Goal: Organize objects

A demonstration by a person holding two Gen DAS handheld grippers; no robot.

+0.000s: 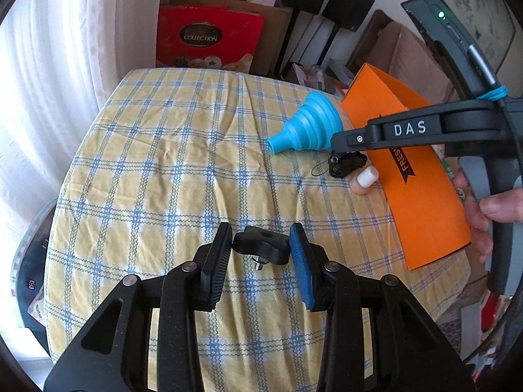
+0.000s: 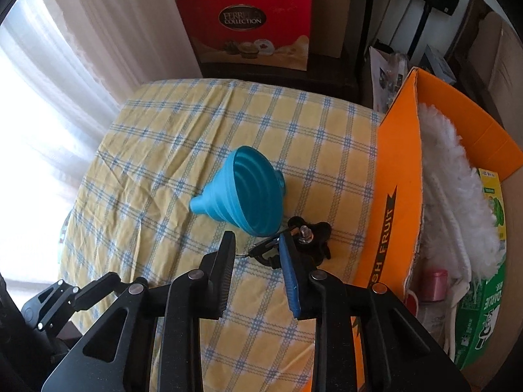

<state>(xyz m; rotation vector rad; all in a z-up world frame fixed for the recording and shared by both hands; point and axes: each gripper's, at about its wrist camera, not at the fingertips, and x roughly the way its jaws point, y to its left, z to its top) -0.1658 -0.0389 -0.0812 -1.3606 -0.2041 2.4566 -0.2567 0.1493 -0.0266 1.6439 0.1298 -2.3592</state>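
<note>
Left fingers (image 1: 261, 248) clamp a black knob (image 1: 260, 245) above the checked surface (image 1: 163, 163); right fingers (image 2: 256, 254) gape beside a second knob (image 2: 310, 238). Advisable: keep the grip level, carry to the orange box (image 2: 398, 196).

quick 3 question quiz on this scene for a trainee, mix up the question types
1. True or false: the left gripper is shut on the black knob.
2. The blue funnel lies: A) upright on its spout B) on its side on the checked cloth C) inside the orange box
3. Fill in: the white fluffy duster sits inside the orange ____.

Key: 1 true; 2 B; 3 box
</note>
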